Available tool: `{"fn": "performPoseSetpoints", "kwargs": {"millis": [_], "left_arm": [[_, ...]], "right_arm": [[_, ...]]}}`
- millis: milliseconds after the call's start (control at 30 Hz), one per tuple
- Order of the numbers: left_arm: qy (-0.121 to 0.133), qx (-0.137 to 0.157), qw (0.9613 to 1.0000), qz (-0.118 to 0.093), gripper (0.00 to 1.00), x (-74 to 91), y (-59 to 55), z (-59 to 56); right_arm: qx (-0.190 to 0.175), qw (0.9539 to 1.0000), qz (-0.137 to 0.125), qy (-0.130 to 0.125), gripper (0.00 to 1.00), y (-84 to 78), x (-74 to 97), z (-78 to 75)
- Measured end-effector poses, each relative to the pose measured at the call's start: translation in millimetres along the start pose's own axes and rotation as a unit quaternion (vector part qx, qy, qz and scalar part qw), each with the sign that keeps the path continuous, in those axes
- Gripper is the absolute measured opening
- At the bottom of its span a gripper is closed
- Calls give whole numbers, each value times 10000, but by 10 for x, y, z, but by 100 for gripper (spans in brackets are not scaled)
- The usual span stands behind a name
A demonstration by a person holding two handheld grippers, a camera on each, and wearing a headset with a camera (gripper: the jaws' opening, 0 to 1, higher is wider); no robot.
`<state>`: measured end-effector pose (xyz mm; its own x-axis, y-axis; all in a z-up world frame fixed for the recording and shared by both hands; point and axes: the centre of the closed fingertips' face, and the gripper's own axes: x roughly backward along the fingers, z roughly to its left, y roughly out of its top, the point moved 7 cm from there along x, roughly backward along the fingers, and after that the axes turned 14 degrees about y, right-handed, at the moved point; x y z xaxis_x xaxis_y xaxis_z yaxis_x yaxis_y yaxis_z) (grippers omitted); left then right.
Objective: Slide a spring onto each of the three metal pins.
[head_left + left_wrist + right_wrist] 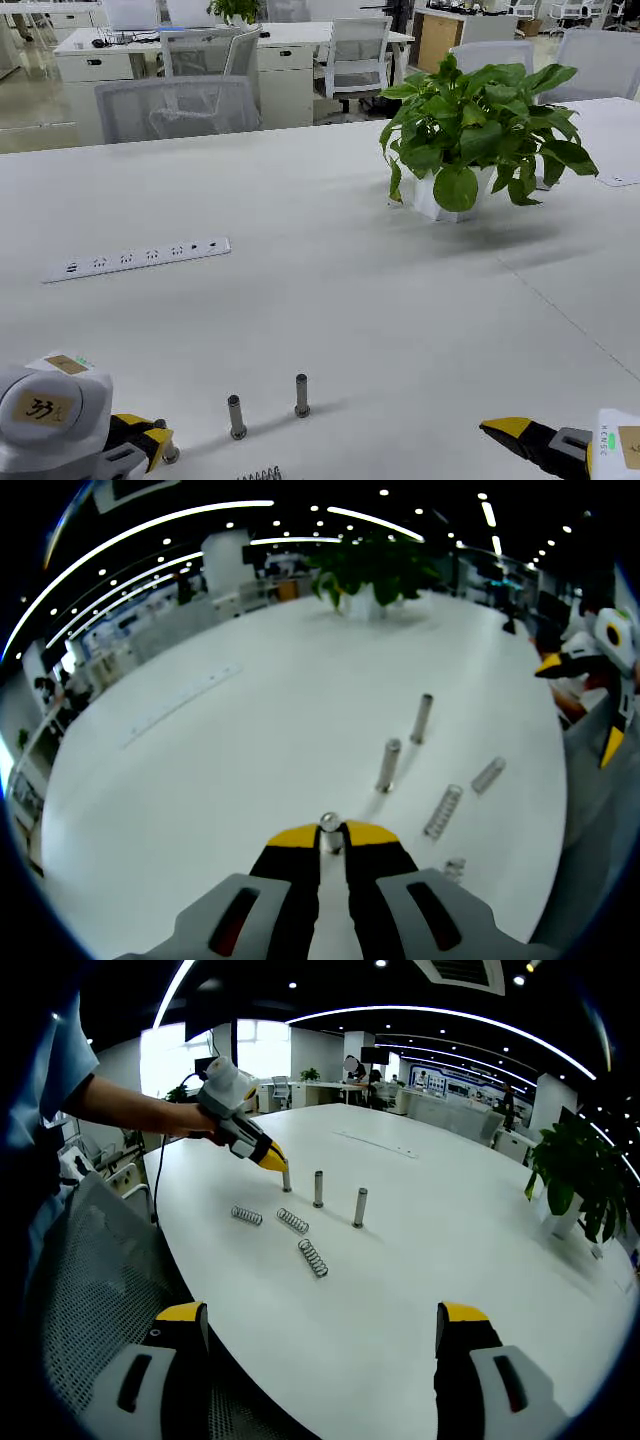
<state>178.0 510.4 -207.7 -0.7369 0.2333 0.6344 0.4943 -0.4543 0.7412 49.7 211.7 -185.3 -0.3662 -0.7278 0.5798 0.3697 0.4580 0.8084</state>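
On the white table (450, 1250), three upright pins (318, 1188), three loose springs (292, 1221)

Lower left in the head view, your left gripper (158, 438) is pale grey with a tan label (42, 407) marked 33 and yellow-tipped black jaws; your sleeve (50, 1070) is light blue

"33" on tan label (42, 408), left gripper (162, 444)

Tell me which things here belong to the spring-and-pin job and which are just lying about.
Job: metal pins, springs, left tongs, right tongs.
Lying about: potted plant, power strip, office chairs.
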Motion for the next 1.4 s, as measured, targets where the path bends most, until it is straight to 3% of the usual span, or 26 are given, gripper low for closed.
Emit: {"fn": "performPoseSetpoints", "kwargs": {"millis": [467,833,1000,1067,1333,1367,1400], "left_arm": [[-18,20,10000,34,9,-19,-50,-6],[-61,84,9999,56,22,-33,-83,-20],[-133,101,9999,-35,42,-27,-75,-38],[-273,62,9995,-147,53,-17,-75,-68],[-668,415,9968,-144,89,18,-113,-116],[-744,422,9962,-141,98,22,-120,-128],[-726,381,9966,-116,100,24,-133,-127]], "right_arm": [[-13,10000,5,3,95,-1,-5,2],[-5,10000,19,-7,96,-5,-6,-5],[6,10000,13,-11,96,-1,-8,-3],[4,10000,2,-45,97,2,-4,-13],[-67,9997,-198,-122,99,41,38,-57],[-80,9997,-196,-121,99,39,40,-63],[-96,9997,-194,-114,99,36,40,-65]]}}
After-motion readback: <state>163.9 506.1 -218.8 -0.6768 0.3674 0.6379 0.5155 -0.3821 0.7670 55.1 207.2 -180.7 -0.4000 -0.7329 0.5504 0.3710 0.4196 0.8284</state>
